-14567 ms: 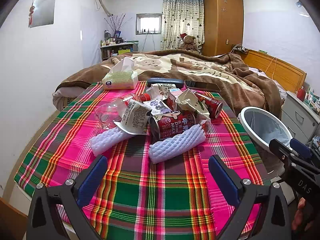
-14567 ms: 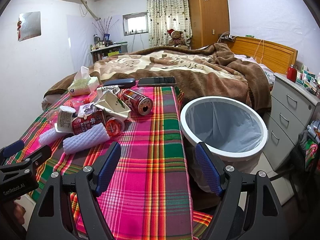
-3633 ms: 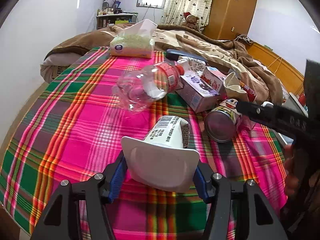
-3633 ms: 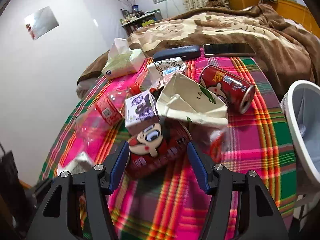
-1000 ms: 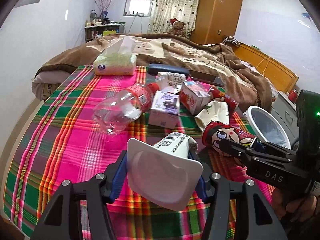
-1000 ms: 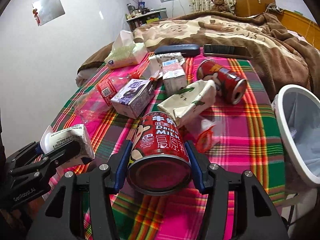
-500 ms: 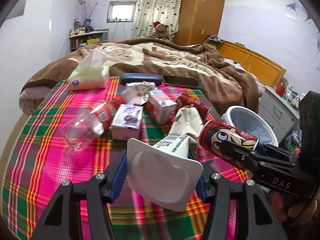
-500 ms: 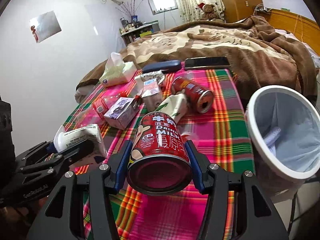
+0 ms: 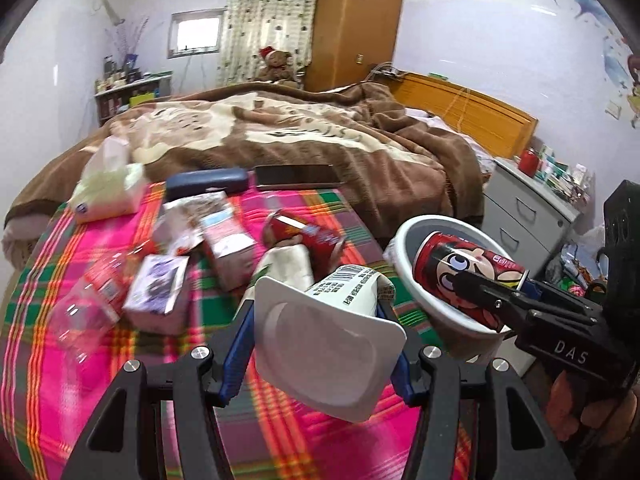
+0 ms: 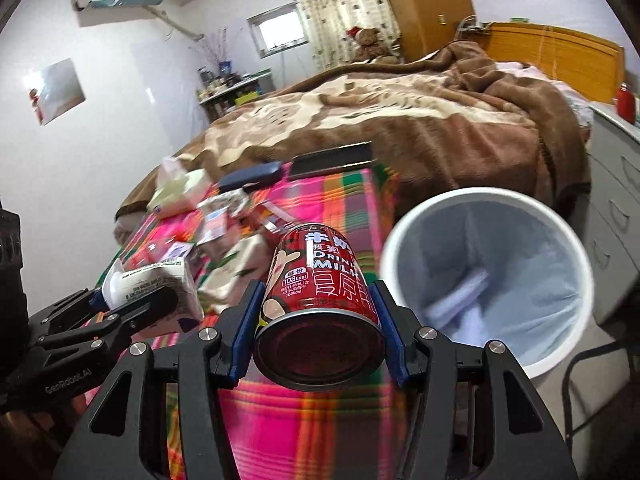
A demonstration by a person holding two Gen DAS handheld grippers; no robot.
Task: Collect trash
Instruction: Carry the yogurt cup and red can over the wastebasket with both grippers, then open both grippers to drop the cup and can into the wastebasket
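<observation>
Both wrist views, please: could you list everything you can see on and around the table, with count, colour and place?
Milk can: one, red, held in the right gripper.
Yogurt cup: one, white, held in the left gripper.
Second can: one, red, lying mid-table.
Cartons: about two, pink-white and purple, left of that can.
Plastic bottle: one, clear, table's left side.
Tissue pack: one, pale green, far left corner.
Case: one, dark blue, far edge.
Phone: one, black, beside the case.
Bin: one, white, right of the table.
Tablecloth: one, pink-green plaid.
Left gripper: black, blue pads.
Right gripper: same.
</observation>
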